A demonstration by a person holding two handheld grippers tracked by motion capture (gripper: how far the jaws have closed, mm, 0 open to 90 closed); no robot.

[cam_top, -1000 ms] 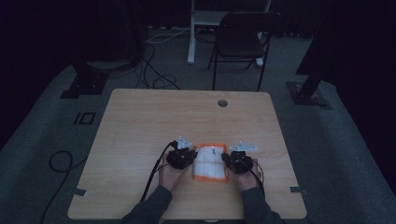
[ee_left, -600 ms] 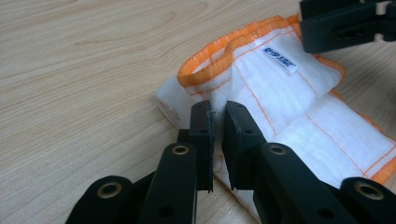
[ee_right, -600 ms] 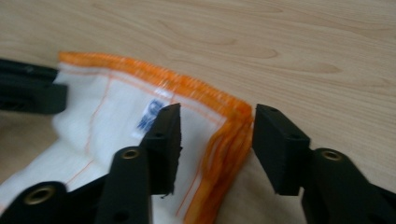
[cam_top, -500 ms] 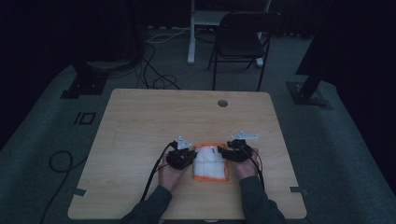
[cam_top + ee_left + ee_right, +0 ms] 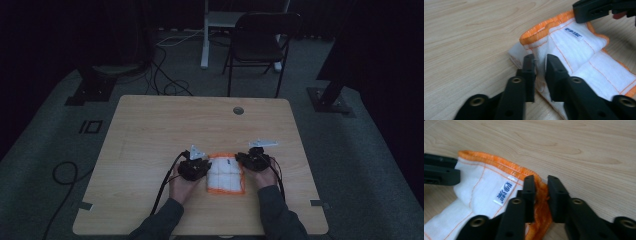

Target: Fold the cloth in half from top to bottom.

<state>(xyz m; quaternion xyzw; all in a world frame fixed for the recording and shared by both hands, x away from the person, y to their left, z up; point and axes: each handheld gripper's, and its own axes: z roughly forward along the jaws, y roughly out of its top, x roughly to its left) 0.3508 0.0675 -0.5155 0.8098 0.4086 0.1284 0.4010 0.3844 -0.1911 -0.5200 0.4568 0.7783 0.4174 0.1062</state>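
A folded white cloth with orange stitched edges [image 5: 226,174] lies on the wooden table near its front edge. My left gripper [image 5: 202,165] is at the cloth's left side, shut on a pinch of white fabric [image 5: 540,66]. My right gripper [image 5: 242,159] is at the cloth's far right corner, shut on the orange hem [image 5: 541,188]. A small white label with blue print [image 5: 504,190] sits on the cloth just beside the right jaws. The other gripper's black jaw shows at the top right of the left gripper view [image 5: 596,8].
The wooden table [image 5: 165,130] has a round cable hole [image 5: 238,110] at the back. A black chair [image 5: 260,42] stands behind the table, and cables [image 5: 165,85] lie on the dark floor.
The right gripper has shifted left and away from me to the cloth's far right corner. The left gripper has stayed at the cloth's left side.
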